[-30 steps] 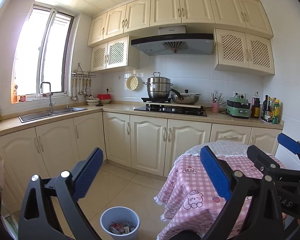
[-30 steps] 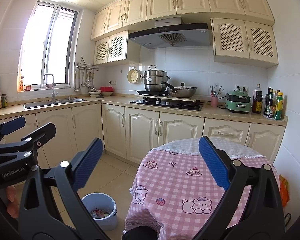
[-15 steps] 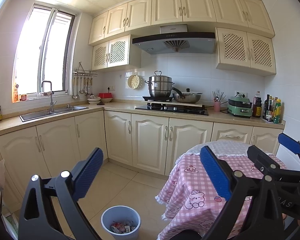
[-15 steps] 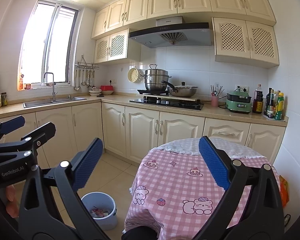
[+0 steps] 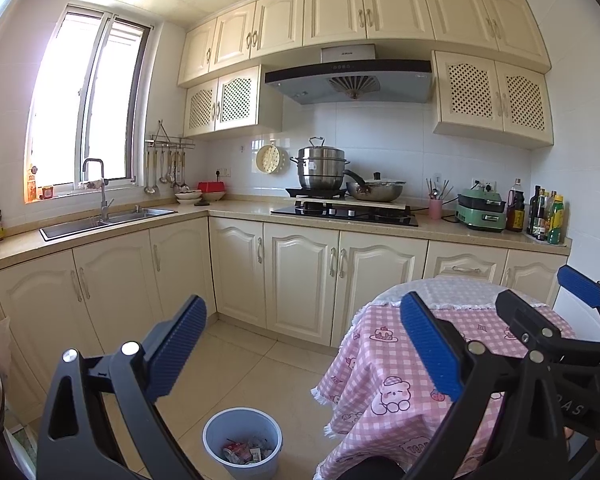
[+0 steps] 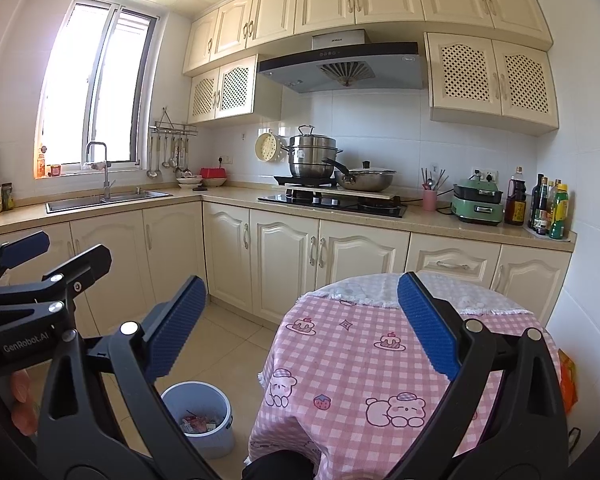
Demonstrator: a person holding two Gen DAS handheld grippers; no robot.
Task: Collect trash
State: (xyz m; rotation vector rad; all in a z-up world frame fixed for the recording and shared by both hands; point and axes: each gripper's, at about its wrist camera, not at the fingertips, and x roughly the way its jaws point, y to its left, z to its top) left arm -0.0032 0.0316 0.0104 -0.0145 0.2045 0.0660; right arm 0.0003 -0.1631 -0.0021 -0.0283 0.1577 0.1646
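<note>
Cream-cabinet kitchen, round grey plastic trash bin (image 5: 242, 442) on floor beside pink checked tablecloth (image 6: 360, 360); left gripper (image 5: 302, 346) and right gripper (image 6: 300, 330) spread wide, empty; risk of snagging cloth fringe reaching down.

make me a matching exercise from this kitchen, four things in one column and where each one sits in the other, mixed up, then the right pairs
Things
1. trash bin
2. steamer pot
3. pink cup
4. sauce bottles

Places
A. on the counter between the stove and the green cooker
B. at the far right end of the counter, against the wall
C. on the floor beside the round table
D. on the stove, left of the lidded pan

Pairs: 1-C, 2-D, 3-A, 4-B
</note>
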